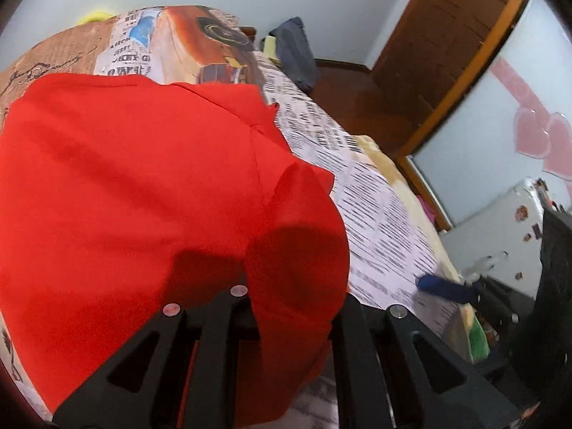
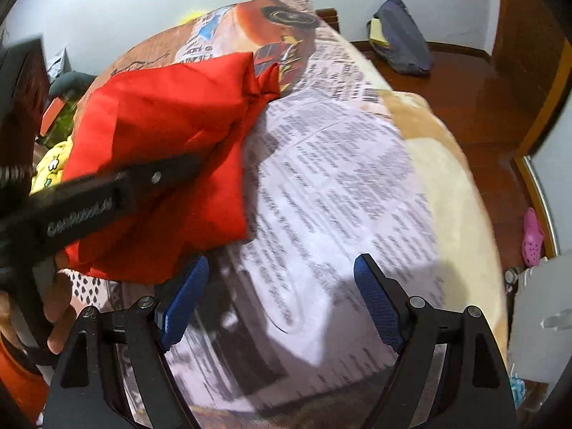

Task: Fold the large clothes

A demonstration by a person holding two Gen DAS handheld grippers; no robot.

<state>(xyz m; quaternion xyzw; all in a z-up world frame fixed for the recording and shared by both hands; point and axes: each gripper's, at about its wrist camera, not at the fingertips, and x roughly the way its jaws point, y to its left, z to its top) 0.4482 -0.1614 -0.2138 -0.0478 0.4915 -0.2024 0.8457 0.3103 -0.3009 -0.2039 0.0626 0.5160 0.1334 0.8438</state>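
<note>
A red garment lies bunched on the newspaper-print bedspread. A fold of it drapes over my left gripper, which is shut on the cloth with its tips hidden under the fabric. In the right wrist view the red garment sits at the left of the bedspread, and the left gripper reaches into it from the left. My right gripper hangs open over bare bedspread just right of the garment, its blue pads wide apart with nothing between them.
A dark blue bag leans on the wall past the bed. A pink shoe lies on the wooden floor at the right. A white cabinet stands by the bed's edge. Yellow printed cloth lies at the left.
</note>
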